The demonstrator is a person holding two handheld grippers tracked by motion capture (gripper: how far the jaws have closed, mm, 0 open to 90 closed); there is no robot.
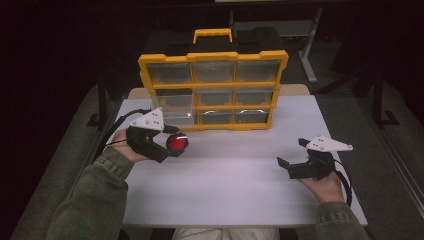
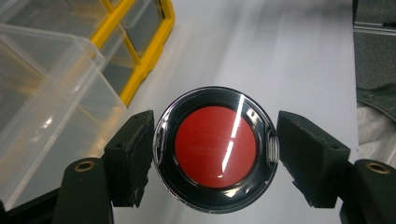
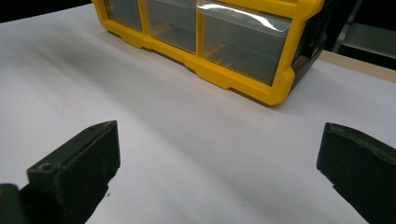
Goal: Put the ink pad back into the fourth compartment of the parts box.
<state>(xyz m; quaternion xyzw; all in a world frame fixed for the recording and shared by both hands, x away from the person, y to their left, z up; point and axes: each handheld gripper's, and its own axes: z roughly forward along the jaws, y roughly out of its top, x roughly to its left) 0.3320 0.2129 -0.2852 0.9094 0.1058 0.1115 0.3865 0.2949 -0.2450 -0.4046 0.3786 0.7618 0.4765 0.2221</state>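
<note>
Left gripper point(image 2: 215, 149) pinches glossy round red-black case point(image 2: 215, 149); right gripper point(image 3: 219, 168) spread.

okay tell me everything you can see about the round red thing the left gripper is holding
The round case is a flat disc: a red centre inside a black ring, under a glossy clear cover that catches glare, with a small clear tab on one edge. The left gripper clamps it by opposite edges, its face toward that gripper's camera. It hangs above the white table, beside the pulled-out clear drawer.
</note>
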